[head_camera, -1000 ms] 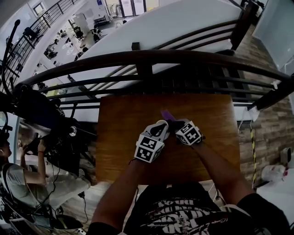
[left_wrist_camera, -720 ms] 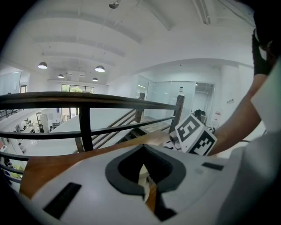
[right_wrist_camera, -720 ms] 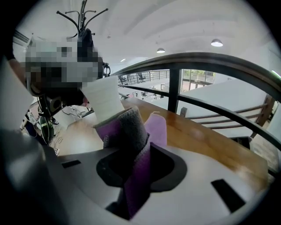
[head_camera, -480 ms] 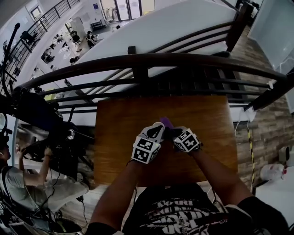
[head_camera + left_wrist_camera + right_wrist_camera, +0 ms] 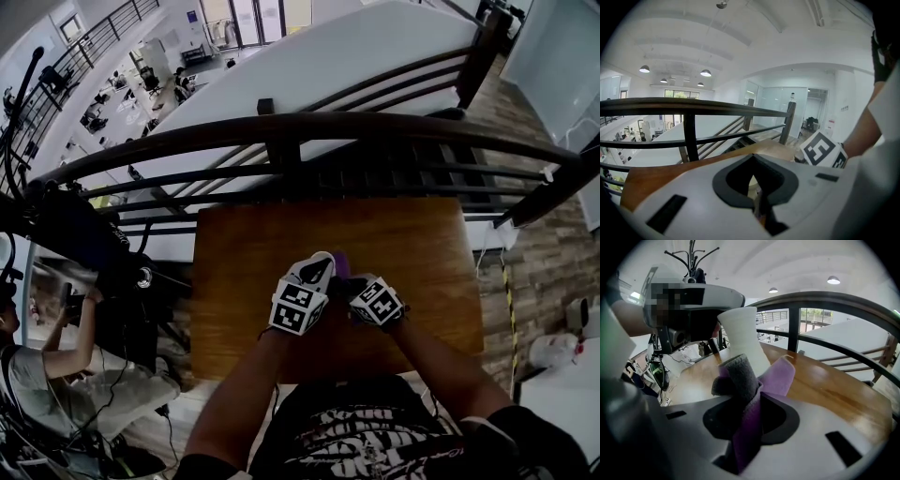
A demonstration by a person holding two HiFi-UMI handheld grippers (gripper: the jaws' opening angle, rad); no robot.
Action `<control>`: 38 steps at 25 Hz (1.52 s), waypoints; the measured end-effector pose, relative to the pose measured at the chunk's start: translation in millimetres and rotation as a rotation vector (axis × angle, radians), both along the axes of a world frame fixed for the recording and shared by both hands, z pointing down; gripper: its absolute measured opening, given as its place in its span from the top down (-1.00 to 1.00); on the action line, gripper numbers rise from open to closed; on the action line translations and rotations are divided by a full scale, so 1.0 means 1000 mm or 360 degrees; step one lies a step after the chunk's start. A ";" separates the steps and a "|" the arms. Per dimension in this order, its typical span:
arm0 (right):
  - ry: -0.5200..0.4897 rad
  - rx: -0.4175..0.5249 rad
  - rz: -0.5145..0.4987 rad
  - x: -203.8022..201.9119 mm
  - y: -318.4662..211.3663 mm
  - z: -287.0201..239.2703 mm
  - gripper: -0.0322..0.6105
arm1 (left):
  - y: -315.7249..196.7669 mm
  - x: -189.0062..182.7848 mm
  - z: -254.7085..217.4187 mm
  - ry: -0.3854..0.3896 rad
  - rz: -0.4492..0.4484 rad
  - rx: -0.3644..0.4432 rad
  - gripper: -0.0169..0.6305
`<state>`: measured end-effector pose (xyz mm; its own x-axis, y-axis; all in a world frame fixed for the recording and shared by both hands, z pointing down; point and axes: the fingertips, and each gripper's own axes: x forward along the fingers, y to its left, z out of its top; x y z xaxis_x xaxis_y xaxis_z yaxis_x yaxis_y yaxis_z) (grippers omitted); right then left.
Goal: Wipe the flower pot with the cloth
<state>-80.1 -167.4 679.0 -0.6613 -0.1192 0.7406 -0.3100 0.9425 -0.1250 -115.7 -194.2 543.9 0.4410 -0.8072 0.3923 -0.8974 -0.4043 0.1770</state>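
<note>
A white flower pot (image 5: 743,338) leans over the wooden table (image 5: 244,253); its pale side shows between the jaws of my left gripper (image 5: 752,187), which is shut on it. In the head view the left gripper (image 5: 319,274) hides the pot. My right gripper (image 5: 750,413) is shut on a purple and grey cloth (image 5: 754,380). The cloth's bunched end lies against the pot's side. From the head the two grippers sit close together at the table's middle, the right gripper (image 5: 349,281) beside the left, with a purple tip of the cloth (image 5: 341,264) showing between them.
A dark metal railing (image 5: 300,122) runs along the table's far edge, with a drop to a lower floor behind it. At the left stand a person (image 5: 42,366) and dark equipment on stands (image 5: 84,234). The table's near edge is close to my body.
My right gripper has drawn a little nearer to me with the cloth, and less purple now shows above the grippers. The left gripper has kept still.
</note>
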 end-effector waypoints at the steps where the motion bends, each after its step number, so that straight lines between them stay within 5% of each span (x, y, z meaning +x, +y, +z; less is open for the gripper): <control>1: 0.0002 -0.0015 -0.0017 -0.002 0.007 -0.001 0.68 | 0.001 0.000 0.001 -0.0003 0.0004 -0.0008 0.96; 24: 0.0024 -0.0086 -0.0307 -0.056 0.067 0.008 0.68 | 0.002 -0.002 0.006 0.0005 0.0035 0.0006 0.95; 38: 0.0097 -0.0075 -0.0310 -0.030 0.054 0.024 0.68 | 0.004 0.000 0.005 -0.0003 0.0063 -0.0003 0.95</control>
